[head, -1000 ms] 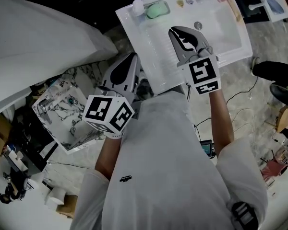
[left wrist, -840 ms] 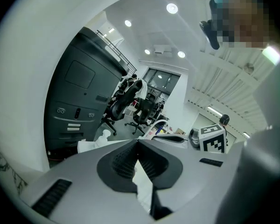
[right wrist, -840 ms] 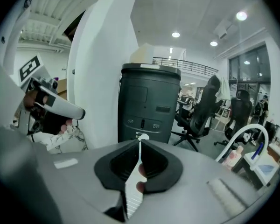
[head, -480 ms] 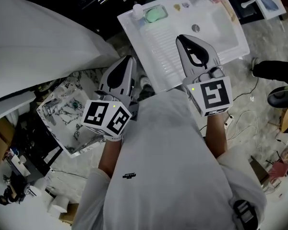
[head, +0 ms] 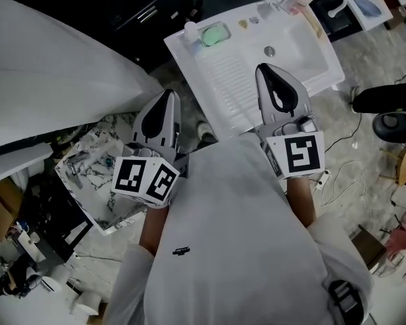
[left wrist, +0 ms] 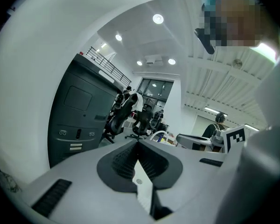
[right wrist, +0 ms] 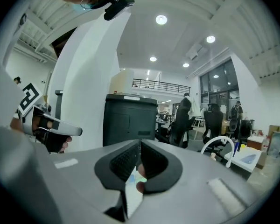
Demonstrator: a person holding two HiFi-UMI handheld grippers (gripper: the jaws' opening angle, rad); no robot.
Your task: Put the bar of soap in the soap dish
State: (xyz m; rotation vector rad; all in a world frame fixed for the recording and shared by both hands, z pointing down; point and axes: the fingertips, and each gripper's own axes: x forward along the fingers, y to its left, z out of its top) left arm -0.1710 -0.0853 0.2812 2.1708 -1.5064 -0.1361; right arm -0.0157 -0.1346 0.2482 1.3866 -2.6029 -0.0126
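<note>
Head view dim, dark toward corners, slightly soft. Both gripper views bright: ceiling lamps [left wrist: 157,18] glare at top; strong fisheye bending, black vignette at edges.

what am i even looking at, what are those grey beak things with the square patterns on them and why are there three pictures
There is no robot here. A person holds a pair of hand-worked tongs in each hand, and the patterned cubes are part of those tools. The wide picture comes from a camera on the person's head, looking steeply down. It shows the left tongs and the right tongs. The other two pictures come from cameras riding on each tool, looking along its jaws. Both pairs are shut and hold nothing. Under them is a white sink with a ribbed drainboard. A green bar of soap lies at the sink's far corner.
</note>
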